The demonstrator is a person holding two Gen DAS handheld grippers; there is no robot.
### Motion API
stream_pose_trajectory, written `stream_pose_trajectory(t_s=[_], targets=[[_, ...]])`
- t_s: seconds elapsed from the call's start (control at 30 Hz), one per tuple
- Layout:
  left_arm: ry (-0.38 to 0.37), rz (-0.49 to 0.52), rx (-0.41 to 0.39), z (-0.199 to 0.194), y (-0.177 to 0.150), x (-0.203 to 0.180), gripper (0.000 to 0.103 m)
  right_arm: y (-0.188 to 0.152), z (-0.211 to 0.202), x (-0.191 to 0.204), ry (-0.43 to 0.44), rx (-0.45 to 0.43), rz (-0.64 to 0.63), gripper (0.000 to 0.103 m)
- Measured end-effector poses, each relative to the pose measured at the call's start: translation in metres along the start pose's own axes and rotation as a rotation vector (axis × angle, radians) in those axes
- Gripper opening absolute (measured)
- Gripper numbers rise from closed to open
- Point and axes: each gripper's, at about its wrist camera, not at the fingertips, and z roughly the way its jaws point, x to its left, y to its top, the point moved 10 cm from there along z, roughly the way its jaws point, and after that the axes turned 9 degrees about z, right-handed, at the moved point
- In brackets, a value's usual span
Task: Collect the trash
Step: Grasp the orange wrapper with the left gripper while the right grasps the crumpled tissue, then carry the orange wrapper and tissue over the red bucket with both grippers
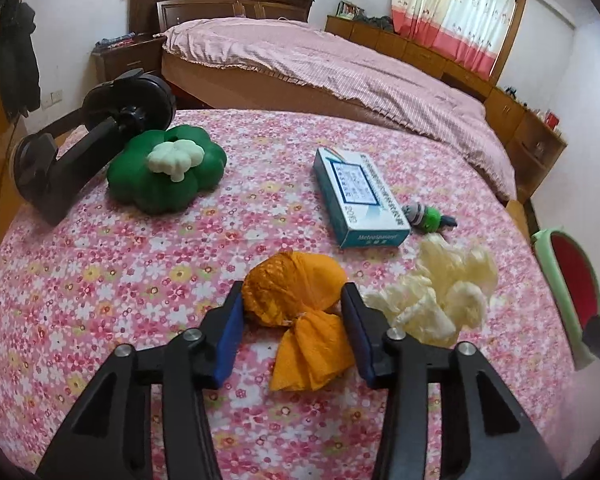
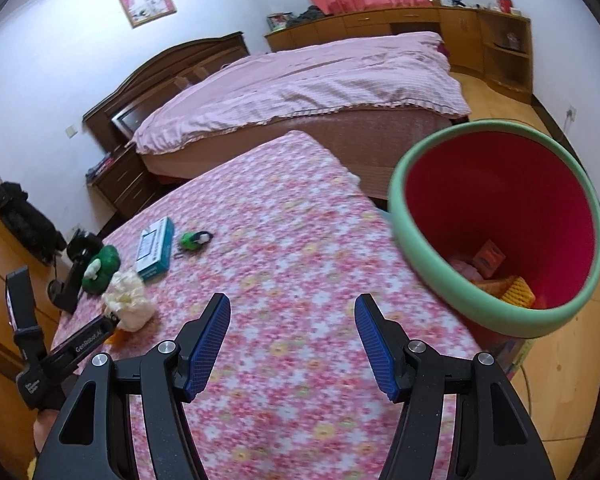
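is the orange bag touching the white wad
Apart. The left wrist view shows flowered cloth between the orange bag and the white wad.

Left gripper (image 1: 292, 320) angled downward, jaws part-open — right gripper (image 2: 292, 344) likewise tilted, jaws wide, empty

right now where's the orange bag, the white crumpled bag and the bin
orange bag (image 1: 296, 292), left wrist view, on its rounded upper part
white crumpled bag (image 1: 440, 292), left wrist view, on its middle folds
bin (image 2: 420, 240), right wrist view, on its green rim
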Motion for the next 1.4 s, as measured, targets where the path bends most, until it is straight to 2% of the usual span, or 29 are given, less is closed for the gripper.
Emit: stream_pose_trajectory(t_s=[0.17,0.3,0.47,0.73,0.77,0.8,0.83,0.9,1.0,1.17,1.3,1.4], targets=[[0.029,-0.043,-0.047,-0.013,0.005,0.019,0.043,-0.004,0.011,0.028,0.018,0.016,-0.063,0.066],[0.091,-0.079,-0.070,-0.021,0.009,0.041,0.043,-0.009,0.022,0.053,0.045,0.037,-0.099,0.066],[0.094,-0.132,-0.076,-0.024,0.008,0.056,0.043,-0.023,0.044,0.084,0.088,0.081,-0.148,0.066],[0.103,-0.141,-0.093,-0.029,0.009,0.062,0.043,-0.052,0.083,0.122,0.125,0.168,-0.228,0.066],[0.103,-0.139,-0.092,-0.029,0.009,0.062,0.043,-0.055,0.086,0.124,0.130,0.176,-0.228,0.061],[0.102,-0.138,-0.091,-0.029,0.008,0.062,0.043,-0.058,0.090,0.125,0.133,0.187,-0.219,0.042],[0.102,-0.137,-0.089,-0.029,0.008,0.062,0.043,-0.060,0.091,0.126,0.141,0.195,-0.214,0.035],[0.100,-0.136,-0.085,-0.027,0.008,0.061,0.043,-0.060,0.088,0.127,0.151,0.182,-0.204,0.029],[0.094,-0.139,-0.084,-0.026,0.008,0.060,0.043,-0.058,0.082,0.126,0.180,0.184,-0.178,0.026],[0.084,-0.135,-0.102,-0.028,0.011,0.056,0.043,-0.044,0.056,0.119,0.204,0.104,-0.145,0.024],[0.070,-0.107,-0.138,-0.035,0.015,0.045,0.043,-0.034,0.035,0.108,0.194,0.050,-0.142,0.024],[0.086,-0.066,-0.137,-0.035,0.014,0.036,0.043,-0.027,0.020,0.092,0.171,0.015,-0.126,0.024]])
